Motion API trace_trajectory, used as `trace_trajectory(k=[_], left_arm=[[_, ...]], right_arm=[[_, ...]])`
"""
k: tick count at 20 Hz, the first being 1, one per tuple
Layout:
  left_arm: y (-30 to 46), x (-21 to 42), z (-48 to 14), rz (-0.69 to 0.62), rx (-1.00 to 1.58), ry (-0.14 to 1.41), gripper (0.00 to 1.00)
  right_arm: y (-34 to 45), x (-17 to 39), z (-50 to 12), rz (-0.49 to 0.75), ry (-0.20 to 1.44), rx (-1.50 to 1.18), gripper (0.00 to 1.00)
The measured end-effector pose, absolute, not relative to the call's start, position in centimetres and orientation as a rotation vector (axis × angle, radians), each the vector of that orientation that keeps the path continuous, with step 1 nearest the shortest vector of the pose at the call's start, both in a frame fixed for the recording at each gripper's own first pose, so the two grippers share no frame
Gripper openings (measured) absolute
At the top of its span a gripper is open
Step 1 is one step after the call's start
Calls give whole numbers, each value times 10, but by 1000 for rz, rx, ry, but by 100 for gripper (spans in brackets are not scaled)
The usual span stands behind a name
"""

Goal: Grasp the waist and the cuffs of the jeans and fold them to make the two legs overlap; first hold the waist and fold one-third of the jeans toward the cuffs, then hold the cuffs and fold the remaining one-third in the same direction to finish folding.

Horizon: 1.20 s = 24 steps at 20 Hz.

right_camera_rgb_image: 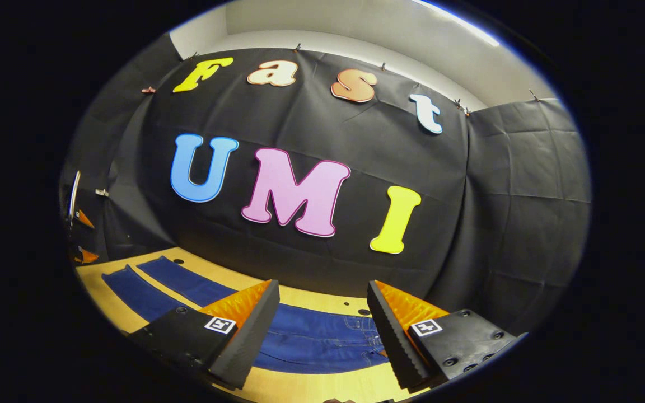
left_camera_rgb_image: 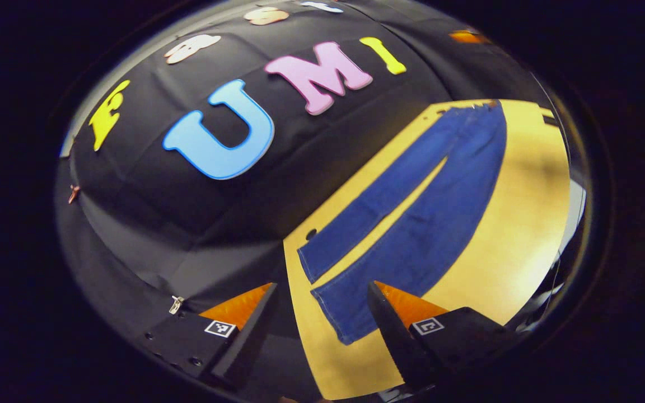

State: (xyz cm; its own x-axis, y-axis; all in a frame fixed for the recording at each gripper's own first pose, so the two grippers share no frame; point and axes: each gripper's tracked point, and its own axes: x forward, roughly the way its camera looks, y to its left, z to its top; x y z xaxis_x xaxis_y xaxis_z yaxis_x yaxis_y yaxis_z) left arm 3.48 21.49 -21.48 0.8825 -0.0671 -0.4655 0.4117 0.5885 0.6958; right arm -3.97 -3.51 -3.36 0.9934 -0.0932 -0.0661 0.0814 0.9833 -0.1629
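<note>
Both grippers' jaws gape above flat jeans [left_camera_rgb_image: 412,207] on table [left_camera_rgb_image: 524,212].

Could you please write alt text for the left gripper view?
Blue jeans lie flat and unfolded on a yellow table, legs slightly apart, cuffs nearest the camera. The left tool hovers open above the cuffs, holding nothing, with the black cloth wall behind.

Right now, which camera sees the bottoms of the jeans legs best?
The left gripper view: both cuffs lie flat and apart on the wooden table, just ahead of the open hand-held gripper. The right gripper view shows mostly the waist; the legs trail off leftward.
</note>
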Motion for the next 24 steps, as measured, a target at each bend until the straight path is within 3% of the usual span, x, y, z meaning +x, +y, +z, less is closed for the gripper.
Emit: trace_trajectory(k=[6, 12, 17, 19, 21, 22, 23, 24], left_arm=[[262, 45, -318, -495, 1193, 616, 98], [286, 74, -364, -609, 1410, 684, 98], [280, 106, -371, -647, 1419, 702, 85], [281, 110, -374, -639, 1392, 746, 75], [281, 110, -379, -627, 1368, 795, 57], [279, 109, -382, -621, 1365, 808, 38], [274, 107, -383, -621, 1368, 805, 31], [275, 106, -386, -618, 1369, 807, 17]], right_arm=[[-61, -22, -85, -134, 141, -185, 97], [-88, -13, -136, -161, 209, -239, 97], [-107, -8, -182, -178, 286, -254, 98], [-111, -3, -195, -174, 299, -271, 97], [-117, 6, -200, -169, 295, -303, 98], [-125, 11, -201, -173, 292, -320, 98], [-131, 16, -202, -175, 292, -331, 98], [-142, 22, -205, -181, 296, -345, 97]])
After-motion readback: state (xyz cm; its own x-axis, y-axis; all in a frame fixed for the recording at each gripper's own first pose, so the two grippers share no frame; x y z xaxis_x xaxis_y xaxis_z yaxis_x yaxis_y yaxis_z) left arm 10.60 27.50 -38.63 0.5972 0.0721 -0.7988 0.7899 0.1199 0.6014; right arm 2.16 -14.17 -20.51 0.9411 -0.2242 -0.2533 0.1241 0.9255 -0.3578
